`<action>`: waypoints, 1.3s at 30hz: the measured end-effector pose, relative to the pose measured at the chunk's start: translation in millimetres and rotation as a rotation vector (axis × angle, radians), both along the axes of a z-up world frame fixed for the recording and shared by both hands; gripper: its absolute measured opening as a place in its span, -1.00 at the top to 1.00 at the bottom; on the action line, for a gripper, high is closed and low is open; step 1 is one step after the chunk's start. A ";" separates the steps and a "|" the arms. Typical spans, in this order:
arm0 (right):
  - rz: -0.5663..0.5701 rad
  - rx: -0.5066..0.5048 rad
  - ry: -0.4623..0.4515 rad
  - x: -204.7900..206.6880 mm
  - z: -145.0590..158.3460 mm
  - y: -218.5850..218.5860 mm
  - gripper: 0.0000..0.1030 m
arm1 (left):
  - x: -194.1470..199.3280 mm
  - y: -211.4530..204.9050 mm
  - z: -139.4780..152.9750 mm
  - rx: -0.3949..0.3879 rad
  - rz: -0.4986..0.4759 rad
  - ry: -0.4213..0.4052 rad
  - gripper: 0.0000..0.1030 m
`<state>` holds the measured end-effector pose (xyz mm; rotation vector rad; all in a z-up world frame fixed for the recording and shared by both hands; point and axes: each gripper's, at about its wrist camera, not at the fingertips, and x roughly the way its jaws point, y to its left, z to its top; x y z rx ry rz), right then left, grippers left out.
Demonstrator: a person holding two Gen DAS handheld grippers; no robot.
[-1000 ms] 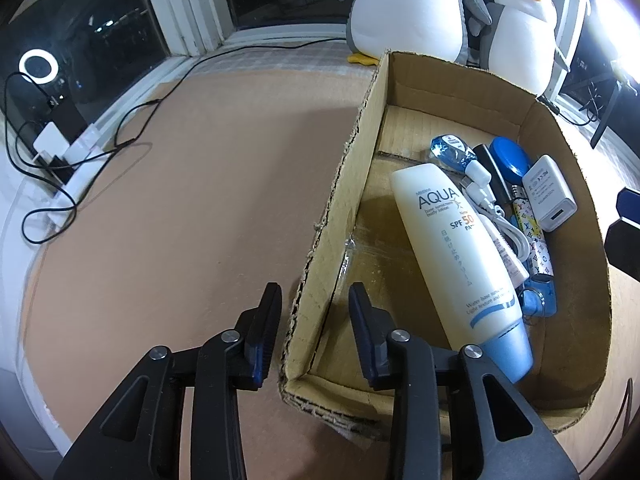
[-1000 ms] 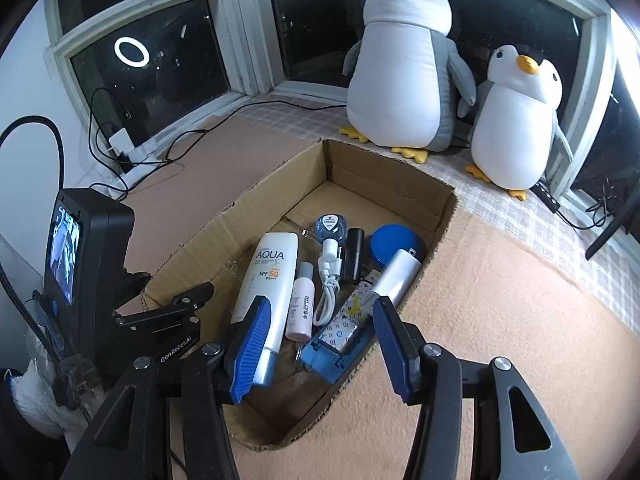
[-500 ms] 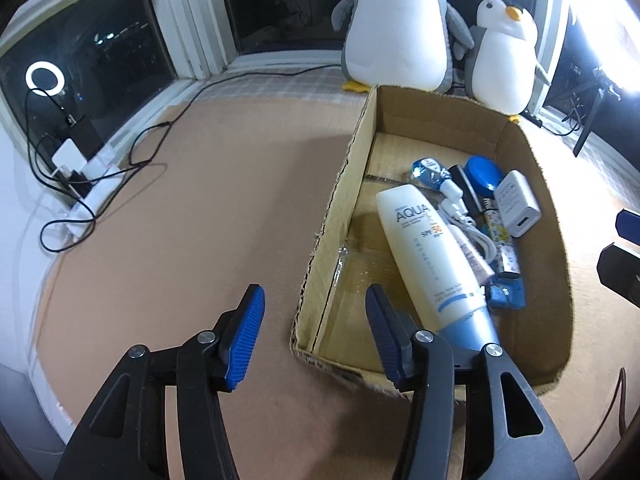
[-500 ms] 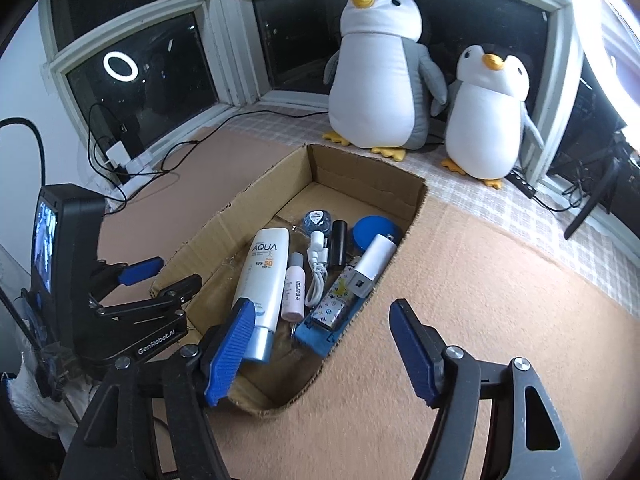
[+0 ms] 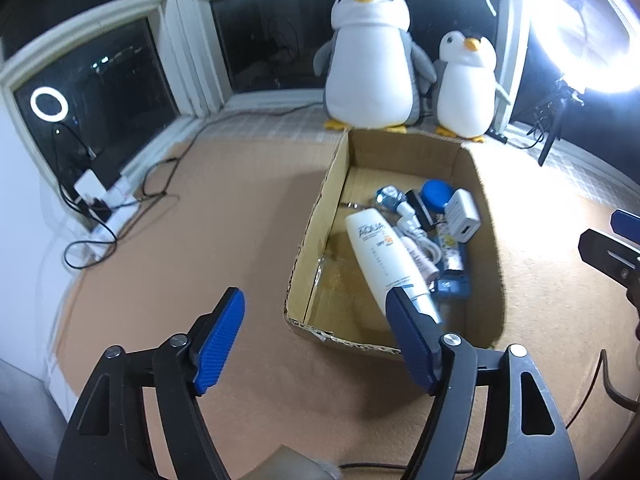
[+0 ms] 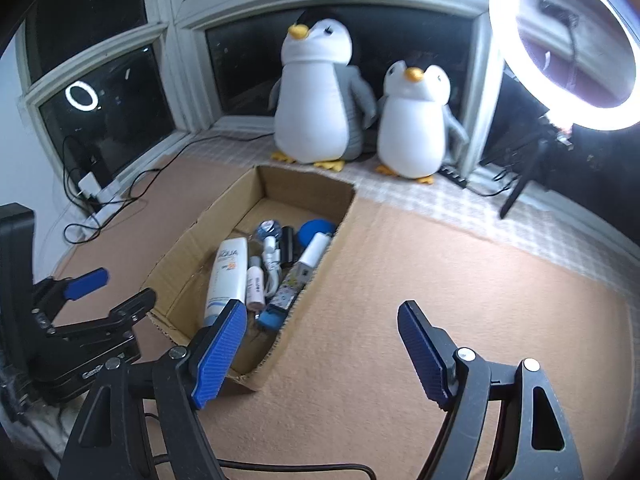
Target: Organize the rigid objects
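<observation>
Left wrist view: left gripper (image 5: 316, 338) spread wide, holding nothing, hovering above tan mat (image 5: 224, 216) just short of the box's near wall. One cardboard box (image 5: 316, 220) on the mat, open on top. Inside, bunched toward the right wall: one white AQUA tube (image 5: 378, 256) with blue cap, one coiled white cable (image 5: 420, 240), one white charger (image 5: 462, 214), one round blue lid (image 5: 436, 194), one small clear-blue bottle (image 5: 387, 194), one black stick (image 5: 420, 210), one patterned tube (image 5: 451, 250), one blue block (image 5: 452, 286). Two plush penguins (image 5: 370, 60) on the sill behind, larger on the left. One ring light (image 5: 584, 28) at upper right.

Right wrist view: right gripper (image 6: 322, 356) likewise wide apart and empty, above bare mat (image 6: 440, 280) right of the box (image 6: 192, 240). Same items in the box; AQUA tube (image 6: 228, 276) leftmost, one small white-pink bottle (image 6: 255, 286) touching its side. Left gripper (image 6: 106, 294) at left edge, near the box's corner. Two penguins (image 6: 316, 92), one ring light (image 6: 560, 44).
</observation>
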<state>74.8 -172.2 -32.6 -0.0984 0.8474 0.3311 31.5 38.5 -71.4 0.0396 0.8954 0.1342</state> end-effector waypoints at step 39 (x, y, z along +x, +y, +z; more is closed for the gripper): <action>-0.078 0.000 -0.095 -38.9 28.2 -17.7 -0.57 | -31.9 -21.5 33.1 -0.005 -0.053 -0.065 -0.54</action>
